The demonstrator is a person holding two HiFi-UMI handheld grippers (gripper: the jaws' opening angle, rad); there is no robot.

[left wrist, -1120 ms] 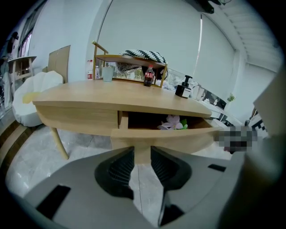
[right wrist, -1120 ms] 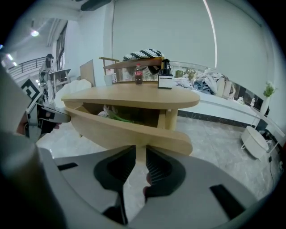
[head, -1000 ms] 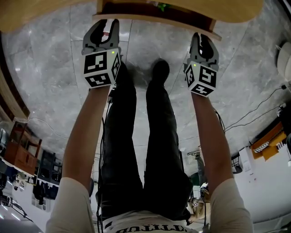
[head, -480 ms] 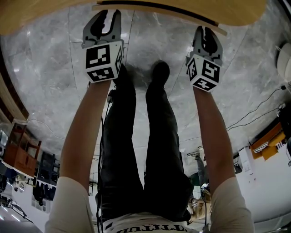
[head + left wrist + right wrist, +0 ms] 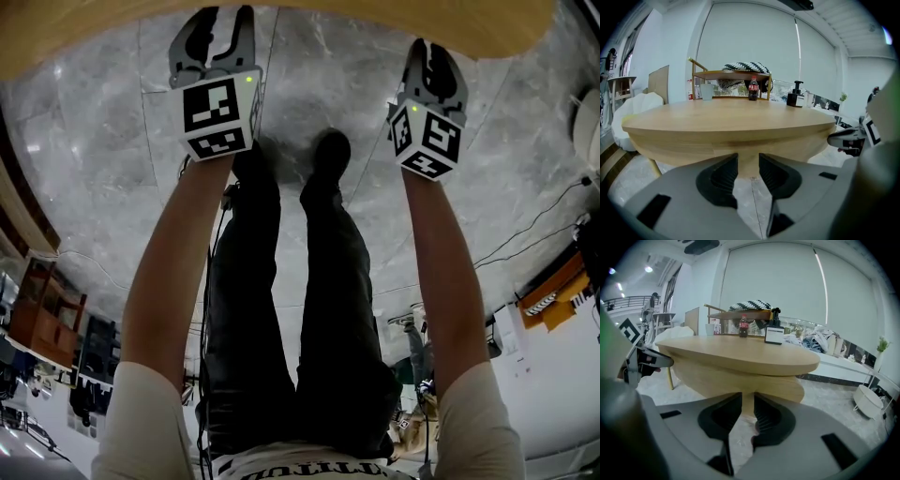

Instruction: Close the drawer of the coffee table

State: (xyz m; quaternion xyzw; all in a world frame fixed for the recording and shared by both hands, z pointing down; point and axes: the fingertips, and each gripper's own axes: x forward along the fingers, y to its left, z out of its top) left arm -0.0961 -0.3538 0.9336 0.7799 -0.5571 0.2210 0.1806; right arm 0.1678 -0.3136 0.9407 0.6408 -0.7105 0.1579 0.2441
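Marble floor (image 5: 103, 159), wooden coffee table (image 5: 731, 117). Drawer (image 5: 740, 147) front rigid, probably slides lightly (seems nearly shut); push flat face. Left gripper (image 5: 748, 161) jaws just opened wider, empty; right gripper (image 5: 747, 404) slightly parted, empty.

Empty left gripper (image 5: 749, 165), jaws apart and just been opening, faces the coffee table (image 5: 726, 140) near edge. Cola bottle (image 5: 753, 89) and pump bottle (image 5: 793, 97) at the tabletop's far edge.
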